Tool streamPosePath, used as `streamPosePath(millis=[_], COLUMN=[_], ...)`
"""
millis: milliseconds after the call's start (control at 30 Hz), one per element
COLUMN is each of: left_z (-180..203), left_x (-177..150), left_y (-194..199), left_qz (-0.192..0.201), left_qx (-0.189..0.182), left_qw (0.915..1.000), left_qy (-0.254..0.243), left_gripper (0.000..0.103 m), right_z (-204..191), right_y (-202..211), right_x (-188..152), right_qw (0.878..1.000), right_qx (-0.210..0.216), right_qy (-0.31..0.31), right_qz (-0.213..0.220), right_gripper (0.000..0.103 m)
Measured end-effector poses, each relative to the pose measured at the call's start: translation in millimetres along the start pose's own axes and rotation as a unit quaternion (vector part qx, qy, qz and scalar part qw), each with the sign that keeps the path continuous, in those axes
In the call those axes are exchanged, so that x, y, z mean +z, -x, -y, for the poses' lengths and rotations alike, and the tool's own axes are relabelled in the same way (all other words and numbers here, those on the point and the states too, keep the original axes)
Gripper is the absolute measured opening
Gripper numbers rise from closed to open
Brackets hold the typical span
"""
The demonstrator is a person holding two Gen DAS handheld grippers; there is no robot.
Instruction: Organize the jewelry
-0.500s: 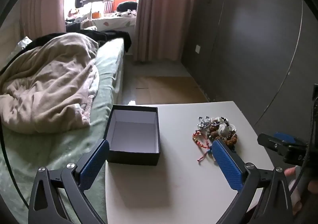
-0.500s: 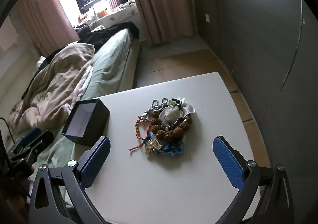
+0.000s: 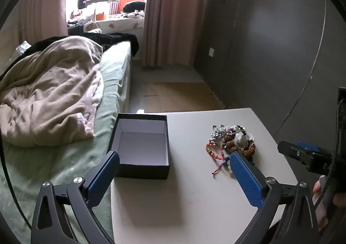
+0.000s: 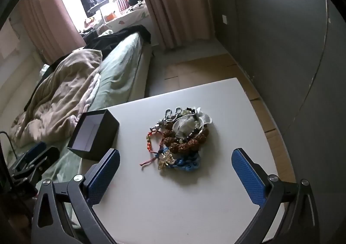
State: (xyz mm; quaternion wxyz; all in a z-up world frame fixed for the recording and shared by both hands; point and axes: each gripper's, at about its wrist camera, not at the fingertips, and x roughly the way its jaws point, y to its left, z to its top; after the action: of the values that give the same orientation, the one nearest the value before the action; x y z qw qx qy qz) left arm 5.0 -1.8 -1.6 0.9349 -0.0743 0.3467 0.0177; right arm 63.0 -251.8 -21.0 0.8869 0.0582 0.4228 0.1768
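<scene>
A pile of jewelry (image 4: 181, 135) lies in the middle of the white table (image 4: 194, 200): brown bead bracelets, a red cord bracelet, a blue cord, silver clasps and clear beads. It also shows in the left wrist view (image 3: 232, 142). An open black box (image 3: 141, 146) with a white inside stands empty at the table's left edge; the right wrist view shows it too (image 4: 93, 133). My left gripper (image 3: 173, 161) is open above the table, between box and pile. My right gripper (image 4: 175, 158) is open and empty, just in front of the pile.
A bed (image 3: 64, 135) with a beige blanket (image 3: 49, 92) runs along the table's left side. A dark grey wall (image 3: 270, 49) stands to the right. Cardboard covers the floor (image 3: 177, 96) beyond the table. The other gripper shows at each view's edge (image 3: 307, 155).
Both grippers have barely moved. The right gripper has shifted slightly closer to the pile. Both stay open.
</scene>
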Motion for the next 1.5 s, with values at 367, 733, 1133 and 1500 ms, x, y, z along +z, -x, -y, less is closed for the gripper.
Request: streamPosePath(millis=[367,733,1133,1500], left_z=[12,18,20,19], left_x=[1,0,0,0], left_y=[6,7,8,8], left_qz=[0.009,0.007,0.009,0.010], left_qx=[-0.013,-0.014,-0.014,-0.014], left_qw=[0.9997,0.9996,0.9995,0.9995], left_qy=[-0.016,-0.024,-0.025,-0.025], left_gripper=[0.102,0.102,0.102,0.102], right_z=[6,3,4,3], right_y=[4,8,9,10], right_x=[3,3,4,5], right_qw=[1.000,1.000,1.000,1.000], right_qx=[0.001,-0.007,-0.008,-0.010], right_qy=[-0.007,0.015,0.017,0.021], right_qz=[0.008,0.014,0.017,0.018], right_gripper=[0.103,0.103,0.103,0.103])
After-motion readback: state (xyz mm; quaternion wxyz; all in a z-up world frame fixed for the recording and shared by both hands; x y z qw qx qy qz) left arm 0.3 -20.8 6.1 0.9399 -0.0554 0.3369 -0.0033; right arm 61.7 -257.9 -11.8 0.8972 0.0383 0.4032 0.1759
